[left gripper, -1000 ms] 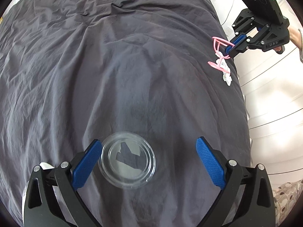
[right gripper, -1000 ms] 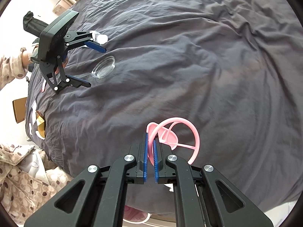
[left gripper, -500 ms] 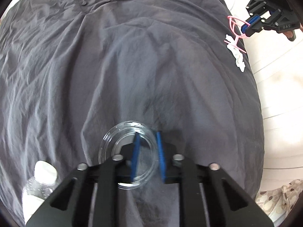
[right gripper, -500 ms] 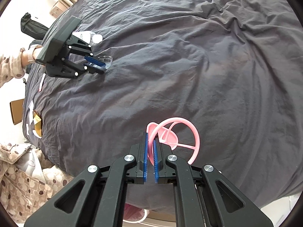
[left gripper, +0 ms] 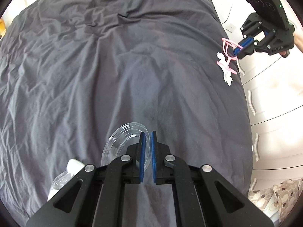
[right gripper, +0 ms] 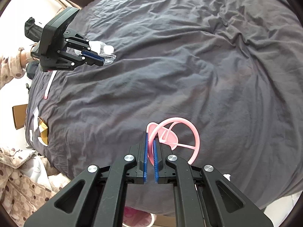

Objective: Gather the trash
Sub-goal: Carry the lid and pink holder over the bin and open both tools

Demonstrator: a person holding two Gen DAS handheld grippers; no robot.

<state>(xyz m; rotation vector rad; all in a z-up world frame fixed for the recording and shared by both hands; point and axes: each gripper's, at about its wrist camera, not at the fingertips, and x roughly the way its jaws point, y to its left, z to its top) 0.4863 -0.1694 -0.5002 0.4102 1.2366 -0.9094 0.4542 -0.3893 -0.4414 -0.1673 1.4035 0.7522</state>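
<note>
My left gripper [left gripper: 148, 135] is shut on the rim of a clear round plastic lid [left gripper: 121, 143] and holds it tilted just above the dark grey duvet [left gripper: 113, 66]. It also shows in the right wrist view [right gripper: 101, 59] with the lid [right gripper: 110, 58]. My right gripper [right gripper: 151, 137] is shut on a pink plastic ring piece [right gripper: 178, 132], held above the duvet's edge. In the left wrist view the right gripper [left gripper: 236, 50] and the pink piece [left gripper: 227, 46] are at the far right.
A clear plastic bottle with a white cap [left gripper: 72, 167] lies by the left gripper. White scraps [left gripper: 227, 73] lie at the duvet's right edge. A pink-tipped white strip [right gripper: 48, 87], white scraps and gold wrapper [right gripper: 42, 130] lie near the left edge. The duvet edge drops to white floor [left gripper: 274, 94].
My left gripper closed on the clear lid's rim and lifted it so it tilts. The right gripper kept its hold on the pink piece and shifted slightly.
</note>
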